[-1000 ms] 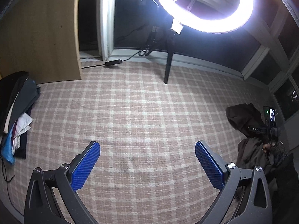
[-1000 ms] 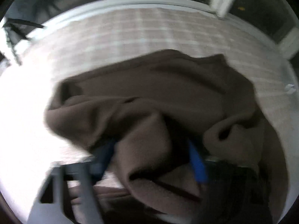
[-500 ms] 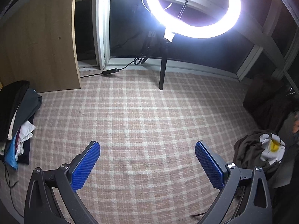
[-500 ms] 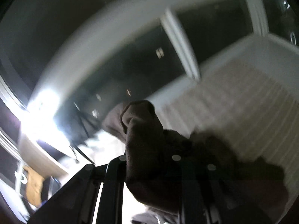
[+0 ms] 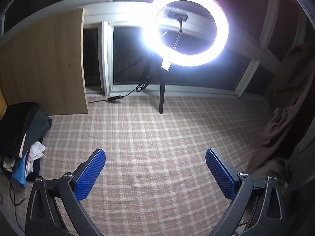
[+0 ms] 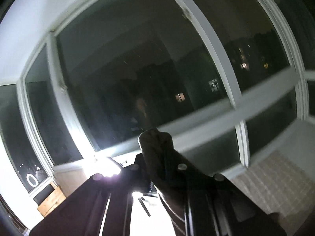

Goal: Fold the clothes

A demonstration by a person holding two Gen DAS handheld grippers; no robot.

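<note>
1. The right gripper (image 6: 155, 157) is clamped on a bunched fold of the brown garment (image 6: 157, 145), held up before dark windows (image 6: 137, 68).
2. The left gripper (image 5: 155, 174) gapes wide and empty above the checked carpet (image 5: 157, 137).
3. The garment hangs at the far right of the carpet; a clothes pile (image 5: 25, 137) lies left.

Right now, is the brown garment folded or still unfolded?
Unfolded. The brown garment hangs bunched at the right edge of the left wrist view, its top pinched in the shut right gripper, nothing laid flat on the checked blanket.

Left wrist view tilts down over plaid mat (image 5: 157, 147); right faces windows (image 6: 137, 78).
</note>
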